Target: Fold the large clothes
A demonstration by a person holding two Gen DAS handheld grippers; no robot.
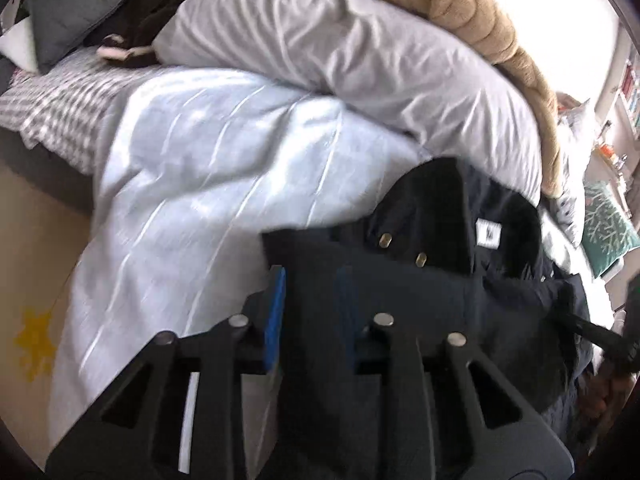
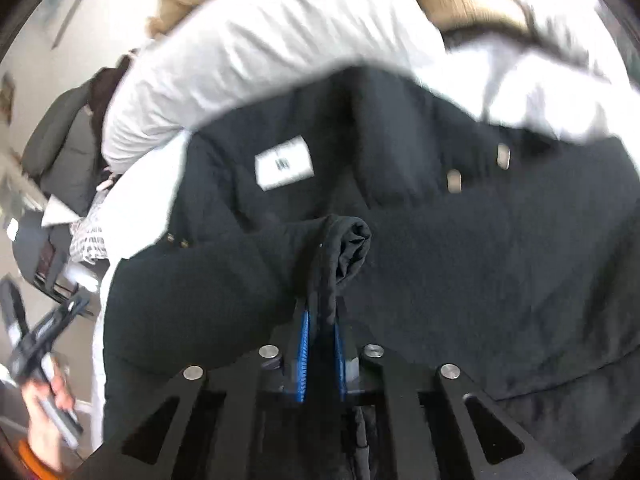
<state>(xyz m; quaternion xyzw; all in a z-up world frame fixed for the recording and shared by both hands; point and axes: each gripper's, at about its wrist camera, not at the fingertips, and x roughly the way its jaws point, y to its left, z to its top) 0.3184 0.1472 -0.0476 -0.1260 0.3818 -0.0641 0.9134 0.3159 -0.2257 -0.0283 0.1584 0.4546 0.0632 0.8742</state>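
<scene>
A dark navy coat (image 1: 432, 280) with brass buttons and a white neck label lies on a pale blue duvet (image 1: 200, 184). My left gripper (image 1: 312, 312) hovers over the coat's left edge with its blue pads spread apart and nothing between them. In the right wrist view the coat (image 2: 460, 240) fills the frame. My right gripper (image 2: 322, 332) is shut on a bunched fold of the coat's fabric, which sticks up past the fingertips. The other hand with the left gripper (image 2: 40, 344) shows at the lower left of that view.
A big light grey pillow (image 1: 340, 52) lies behind the coat, with a tan fleece blanket (image 1: 488, 28) on it. A checked sheet (image 1: 56, 108) and dark cushions sit at the far left. A teal patterned cushion (image 1: 608, 228) is at the right. A beige floor (image 1: 36, 264) lies left of the bed.
</scene>
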